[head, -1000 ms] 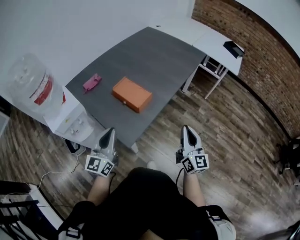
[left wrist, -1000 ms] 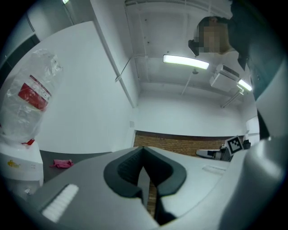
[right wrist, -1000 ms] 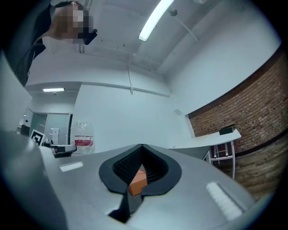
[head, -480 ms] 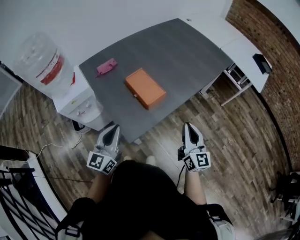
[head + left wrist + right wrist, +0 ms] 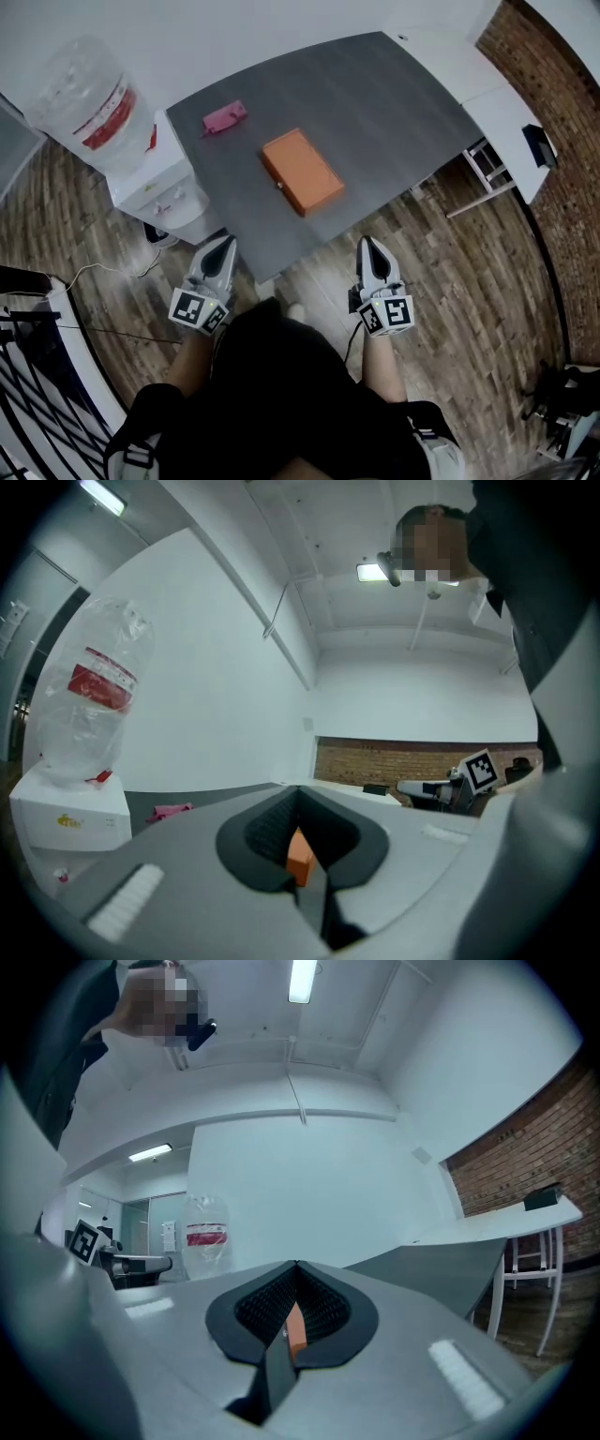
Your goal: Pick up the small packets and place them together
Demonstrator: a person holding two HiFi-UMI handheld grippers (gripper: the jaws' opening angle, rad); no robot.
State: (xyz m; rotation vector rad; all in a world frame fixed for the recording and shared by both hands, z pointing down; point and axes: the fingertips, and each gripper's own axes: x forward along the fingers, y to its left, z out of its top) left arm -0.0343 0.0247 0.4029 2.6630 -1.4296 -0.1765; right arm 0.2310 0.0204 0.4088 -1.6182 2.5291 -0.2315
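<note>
A small pink packet (image 5: pixel 225 117) lies near the far left edge of the grey table (image 5: pixel 375 94); it also shows low at the left in the left gripper view (image 5: pixel 172 810). An orange box (image 5: pixel 302 172) lies mid-table. Its orange shows through the jaw window in both gripper views (image 5: pixel 300 855) (image 5: pixel 296 1328). My left gripper (image 5: pixel 218 253) and right gripper (image 5: pixel 368 251) are held level over the floor, short of the table's near edge. Both are shut with nothing in them. Each gripper points toward the table.
A white water dispenser (image 5: pixel 155 192) with a clear bottle (image 5: pixel 89 98) stands against the table's left side. A white desk (image 5: pixel 502 98) with a black item (image 5: pixel 541 145) sits at the right, by a brick wall. Wooden floor lies below the grippers.
The head view has swung, so the table and orange box now sit more directly ahead of the grippers. Both grippers have shifted a little toward the table's near edge, the right one more.
</note>
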